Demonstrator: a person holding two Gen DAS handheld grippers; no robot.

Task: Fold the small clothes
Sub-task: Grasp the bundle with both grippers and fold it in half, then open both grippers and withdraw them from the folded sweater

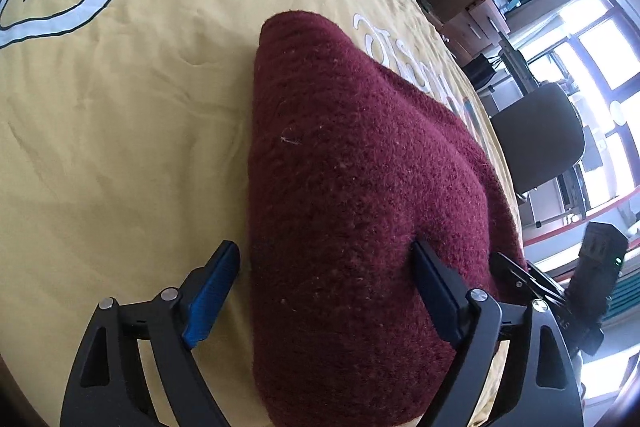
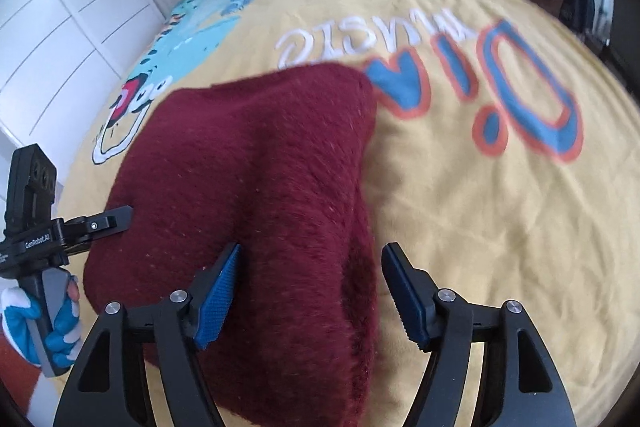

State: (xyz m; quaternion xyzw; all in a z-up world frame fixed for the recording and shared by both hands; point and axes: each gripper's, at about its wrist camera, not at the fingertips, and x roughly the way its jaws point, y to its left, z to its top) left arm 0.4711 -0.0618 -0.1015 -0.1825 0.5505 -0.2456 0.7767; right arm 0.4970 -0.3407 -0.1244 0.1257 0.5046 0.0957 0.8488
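Both the left tongs [image 1: 324, 263] and right tongs [image 2: 310, 267] gape apart, straddling the fuzzy maroon knitted garment [image 1: 340, 187]; pinch its near edges evenly before folding forward.

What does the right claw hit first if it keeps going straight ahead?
The maroon knit. The right claw is open, and the near fold of the knit already lies between its fingers, bulging up from the yellow bedspread. Depth is unclear, but contact looks almost immediate, well before any bare spread.
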